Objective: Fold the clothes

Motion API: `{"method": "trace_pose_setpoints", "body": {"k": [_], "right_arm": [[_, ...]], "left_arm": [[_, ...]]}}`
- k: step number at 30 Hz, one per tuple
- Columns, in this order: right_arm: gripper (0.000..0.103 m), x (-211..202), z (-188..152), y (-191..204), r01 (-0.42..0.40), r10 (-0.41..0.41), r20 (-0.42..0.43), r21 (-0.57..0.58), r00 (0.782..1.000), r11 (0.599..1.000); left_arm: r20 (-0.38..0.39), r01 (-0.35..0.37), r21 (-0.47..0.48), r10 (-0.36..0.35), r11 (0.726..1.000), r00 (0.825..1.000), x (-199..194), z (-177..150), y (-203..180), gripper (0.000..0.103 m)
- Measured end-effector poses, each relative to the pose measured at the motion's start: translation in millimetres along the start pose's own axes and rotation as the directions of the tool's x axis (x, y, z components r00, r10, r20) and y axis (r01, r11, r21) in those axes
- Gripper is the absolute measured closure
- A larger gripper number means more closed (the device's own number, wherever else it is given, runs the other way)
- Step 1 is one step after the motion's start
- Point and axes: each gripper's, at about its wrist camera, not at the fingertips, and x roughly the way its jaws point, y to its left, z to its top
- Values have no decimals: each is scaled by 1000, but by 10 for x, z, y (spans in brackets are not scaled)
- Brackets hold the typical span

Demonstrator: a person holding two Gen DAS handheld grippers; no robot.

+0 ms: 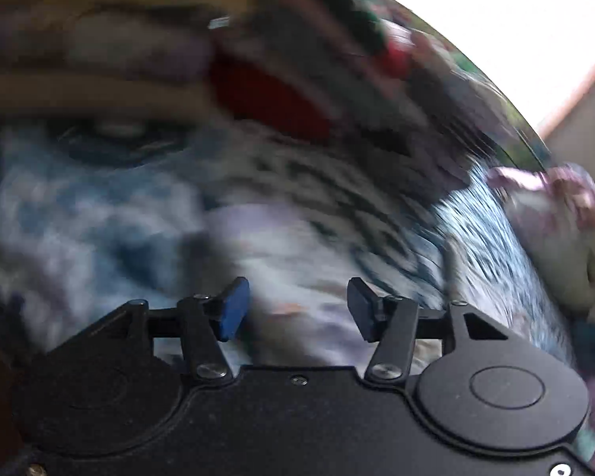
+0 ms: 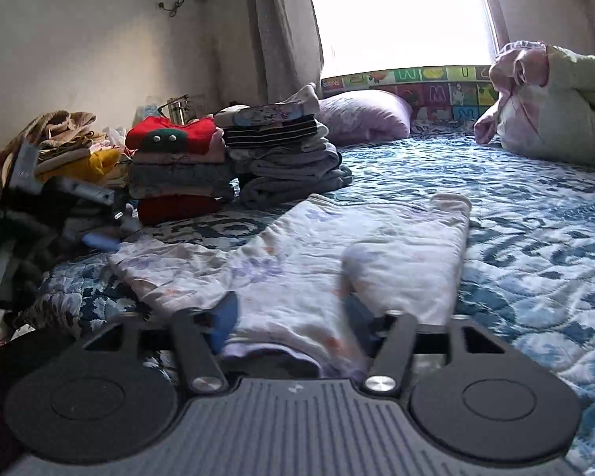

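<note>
Lying lengthwise away from right tongs (image 2: 289, 323), floral garment (image 2: 297, 254)

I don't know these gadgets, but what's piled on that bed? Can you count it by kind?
Neat folded stacks: 2, the red-topped stack and the grey stack
Floral garment laid flat: 1
Loose heap of clothes: 1
Lavender pillow: 1
Bundled duvet: 1
Total: 6

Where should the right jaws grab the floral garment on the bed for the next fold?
Probably at the near hem of the floral garment, coming in low and straight ahead. It lies flat and lengthwise away from the right gripper, whose open jaws straddle that near edge, cloth between them. The left gripper is open and empty; its view is too blurred to judge.
</note>
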Motion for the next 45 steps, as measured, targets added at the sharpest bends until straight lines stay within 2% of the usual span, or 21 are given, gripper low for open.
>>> {"method": "trace_pose_setpoints", "body": {"k": [3, 5, 8, 12, 13, 14, 15, 18, 22, 25, 28, 31, 32, 34, 38, 41, 43, 45], "right_arm": [[28, 97, 27, 98, -19, 19, -24, -4, 1000, 1000], [22, 149, 52, 144, -31, 31, -42, 3, 999, 1000], [17, 228, 85, 156, -64, 67, -57, 55, 996, 996], [14, 315, 85, 132, -57, 63, -57, 100, 996, 993], [14, 328, 86, 114, -57, 64, -58, 113, 996, 992], [14, 334, 85, 86, -59, 66, -53, 130, 996, 990], [15, 331, 85, 60, -57, 65, -46, 143, 997, 988], [17, 292, 113, -37, -46, 49, -11, 181, 999, 982], [32, 209, 158, -303, -65, 52, 50, 305, 997, 950], [32, 169, 139, -546, -83, 52, 85, 413, 995, 907], [32, 129, 120, -789, -104, 49, 120, 515, 992, 851], [32, 70, 92, -1025, -133, 42, 162, 608, 986, 783], [32, 31, 73, -1098, -148, 39, 182, 635, 982, 758], [32, -65, 26, -1259, -180, 26, 227, 691, 974, 700], [32, -254, -119, -1577, -236, -21, 305, 778, 952, 582], [31, -372, -264, -1799, -276, -69, 351, 830, 934, 484], [29, -434, -353, -1914, -301, -93, 372, 853, 923, 426], [25, -491, -408, -1982, -323, -103, 392, 858, 914, 400]], "left_arm": [[-9, 42, -113, -44, 993, 999, 13, 6, 226, 49], [-20, 81, -153, -85, 985, 996, 64, -17, 290, 49], [-24, 104, -163, -110, 981, 994, 195, -75, 280, 49], [24, 154, -131, -152, 979, 988, 272, -137, 220, 50], [35, 173, -129, -170, 976, 985, 286, -149, 208, 63], [38, 185, -127, -181, 975, 983, 304, -147, 188, 86], [41, 194, -109, -190, 975, 981, 300, -139, 135, 94], [65, 238, -34, -236, 971, 970, 218, -87, -122, 96], [89, 334, 58, -338, 941, 937, -12, -6, -652, 97], [91, 403, 167, -421, 900, 902, -223, -21, -1178, 97], [58, 467, 259, -496, 846, 866, -358, -147, -1699, 97], [-1, 506, 358, -542, 785, 841, -417, -396, -2227, 97], [-14, 505, 402, -547, 763, 837, -438, -504, -2378, 97], [-50, 495, 502, -547, 710, 835, -458, -760, -2700, 97], [-122, 488, 610, -534, 625, 836, -348, -1258, -3126, 97], [-186, 495, 642, -507, 586, 841, -218, -1603, -3268, 97], [-214, 478, 678, -472, 559, 855, -88, -1842, -3346, 97], [-234, 462, 712, -441, 530, 866, 55, -2019, -3380, 97]]}}
